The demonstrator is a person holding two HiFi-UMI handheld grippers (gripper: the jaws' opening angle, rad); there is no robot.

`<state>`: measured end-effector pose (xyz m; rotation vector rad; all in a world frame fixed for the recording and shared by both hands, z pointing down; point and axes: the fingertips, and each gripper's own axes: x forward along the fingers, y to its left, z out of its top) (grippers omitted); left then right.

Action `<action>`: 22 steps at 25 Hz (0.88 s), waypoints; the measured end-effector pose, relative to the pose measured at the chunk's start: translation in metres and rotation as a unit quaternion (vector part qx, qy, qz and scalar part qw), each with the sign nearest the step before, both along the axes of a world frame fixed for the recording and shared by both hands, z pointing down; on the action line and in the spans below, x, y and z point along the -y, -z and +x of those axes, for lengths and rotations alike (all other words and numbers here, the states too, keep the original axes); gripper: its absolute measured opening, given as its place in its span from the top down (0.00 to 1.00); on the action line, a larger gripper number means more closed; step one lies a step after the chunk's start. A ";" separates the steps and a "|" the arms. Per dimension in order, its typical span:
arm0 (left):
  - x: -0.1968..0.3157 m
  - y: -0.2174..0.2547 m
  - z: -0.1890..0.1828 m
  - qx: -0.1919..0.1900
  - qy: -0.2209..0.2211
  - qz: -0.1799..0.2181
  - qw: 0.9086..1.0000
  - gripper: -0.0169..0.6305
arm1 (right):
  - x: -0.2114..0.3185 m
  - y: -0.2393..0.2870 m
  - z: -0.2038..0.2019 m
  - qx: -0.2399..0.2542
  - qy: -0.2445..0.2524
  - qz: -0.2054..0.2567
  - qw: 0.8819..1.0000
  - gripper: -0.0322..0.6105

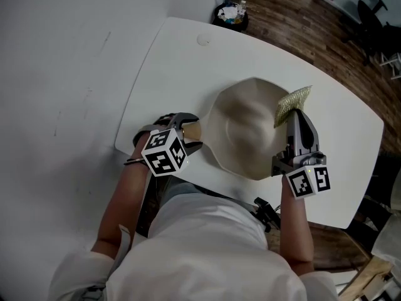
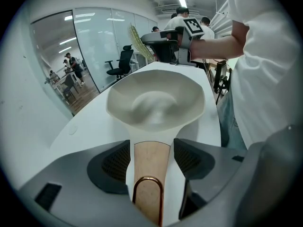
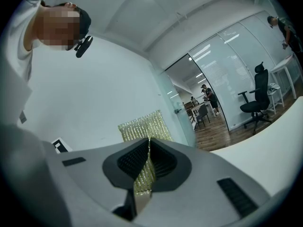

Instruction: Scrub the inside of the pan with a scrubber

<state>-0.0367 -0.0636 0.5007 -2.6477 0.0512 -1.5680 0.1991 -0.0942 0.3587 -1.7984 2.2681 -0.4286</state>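
**Far left:** left gripper (image 1: 190, 135), tilted steeply down at the near-left edge of the white table (image 1: 182, 55). Jaws apart, one on each side of the tan handle (image 2: 151, 157) and its copper-coloured loop (image 2: 147, 179). Narrow gap visible at both pads, so nothing clamped.

**Centre:** pan (image 1: 247, 130), pale and wide-mouthed, flat on the table with the handle toward the person. Inside bare, with no foam, water or dirt to be made out.

**Right of centre:** scrubber (image 1: 293, 100), gold mesh, pinched by its lower end. Upper part free, standing over the pan's far-right rim. No contact with the pan's inside visible.

**Far right:** right gripper (image 1: 293, 123), held about level, jaws closed tight on the scrubber.

**Background, top of the head view:** bin (image 1: 230, 14) on the wooden floor (image 1: 294, 17), just past the table's far corner.

**Progress, as a judgement:** early.
- **Done:** scrubber in hand and brought to the pan, left jaws lined up around the handle.
- **Left:** closing on the handle to steady the pan, lowering the scrubber into the pan, rubbing it over the whole inside.
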 end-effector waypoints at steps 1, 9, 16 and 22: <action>0.000 -0.001 0.000 0.000 0.003 -0.009 1.000 0.54 | 0.002 -0.001 -0.002 0.000 0.002 -0.001 1.000 0.91; -0.002 -0.011 -0.007 0.049 -0.014 -0.036 0.998 0.54 | 0.014 -0.009 -0.013 0.003 0.020 -0.007 1.000 0.91; 0.002 -0.018 0.000 0.068 -0.026 -0.029 0.997 0.54 | 0.024 -0.019 -0.024 0.004 0.030 -0.013 0.999 0.91; 0.002 -0.018 0.000 0.080 -0.031 -0.024 0.996 0.54 | 0.036 -0.043 -0.017 0.006 0.020 -0.035 0.999 0.91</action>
